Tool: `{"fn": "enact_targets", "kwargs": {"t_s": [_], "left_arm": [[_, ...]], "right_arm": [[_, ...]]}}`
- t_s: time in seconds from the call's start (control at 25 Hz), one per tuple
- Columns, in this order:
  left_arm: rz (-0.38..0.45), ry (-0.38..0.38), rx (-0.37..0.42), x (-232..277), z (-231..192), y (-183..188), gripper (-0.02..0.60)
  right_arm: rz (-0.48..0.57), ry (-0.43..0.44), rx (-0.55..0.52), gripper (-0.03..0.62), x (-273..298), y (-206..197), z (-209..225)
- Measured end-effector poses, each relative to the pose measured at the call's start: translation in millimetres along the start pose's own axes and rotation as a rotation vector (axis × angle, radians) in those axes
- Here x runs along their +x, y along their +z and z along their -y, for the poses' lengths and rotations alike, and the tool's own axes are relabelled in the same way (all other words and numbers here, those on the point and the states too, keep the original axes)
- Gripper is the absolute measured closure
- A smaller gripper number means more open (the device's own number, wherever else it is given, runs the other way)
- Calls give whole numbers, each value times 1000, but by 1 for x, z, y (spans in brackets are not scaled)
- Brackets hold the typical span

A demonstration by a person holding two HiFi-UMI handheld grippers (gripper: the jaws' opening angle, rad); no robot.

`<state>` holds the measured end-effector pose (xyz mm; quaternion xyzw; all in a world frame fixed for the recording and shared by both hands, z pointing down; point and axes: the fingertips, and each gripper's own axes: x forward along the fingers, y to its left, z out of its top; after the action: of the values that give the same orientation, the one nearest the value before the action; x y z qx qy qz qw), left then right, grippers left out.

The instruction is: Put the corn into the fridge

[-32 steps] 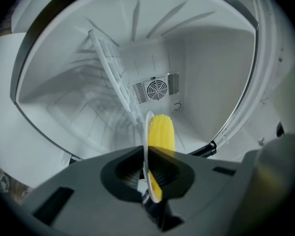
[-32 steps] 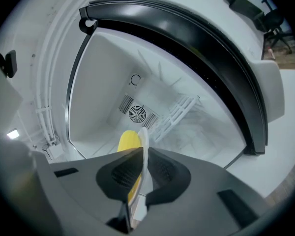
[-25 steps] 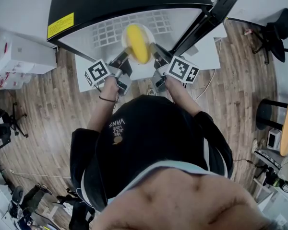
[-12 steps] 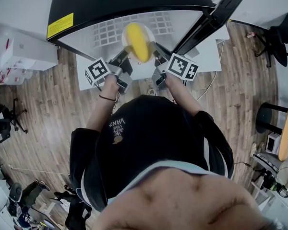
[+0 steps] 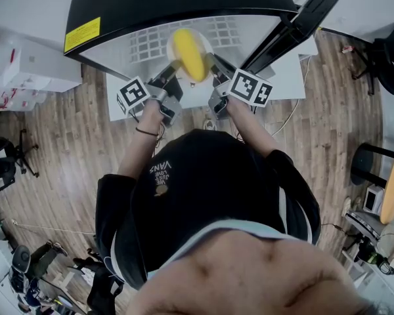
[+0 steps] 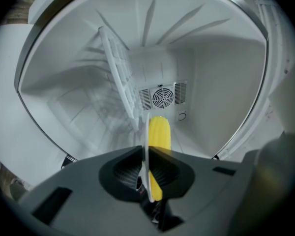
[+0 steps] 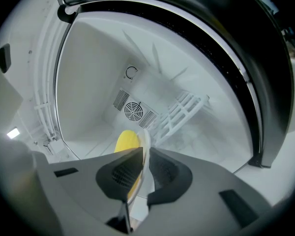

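A yellow corn cob lies on a small white plate held level at the open fridge's mouth. My left gripper is shut on the plate's left rim and my right gripper is shut on its right rim. In the left gripper view the plate shows edge-on between the left gripper's jaws, with the corn just right of it. In the right gripper view the plate edge sits in the right gripper's jaws, the corn to its left.
The fridge interior is white, with a wire shelf and a fan vent on the back wall. Its black door stands open on the right. White boxes sit at the left, and an office chair at the right, on the wooden floor.
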<state>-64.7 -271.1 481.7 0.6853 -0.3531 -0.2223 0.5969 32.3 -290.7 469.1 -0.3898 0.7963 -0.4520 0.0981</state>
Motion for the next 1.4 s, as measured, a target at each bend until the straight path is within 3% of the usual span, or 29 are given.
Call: {"fn": "enact_targets", "kwargs": {"t_s": [0.52, 0.68, 1.4], "left_arm": [[13, -28, -78, 0, -2, -1, 549], [13, -36, -94, 2, -1, -1, 549], [19, -57, -135, 4, 2, 2, 549]], "right_arm": [[9, 2, 2, 556, 3, 3, 2], [10, 11, 0, 523, 4, 5, 0], [36, 2, -33, 490, 3, 8, -2]]}}
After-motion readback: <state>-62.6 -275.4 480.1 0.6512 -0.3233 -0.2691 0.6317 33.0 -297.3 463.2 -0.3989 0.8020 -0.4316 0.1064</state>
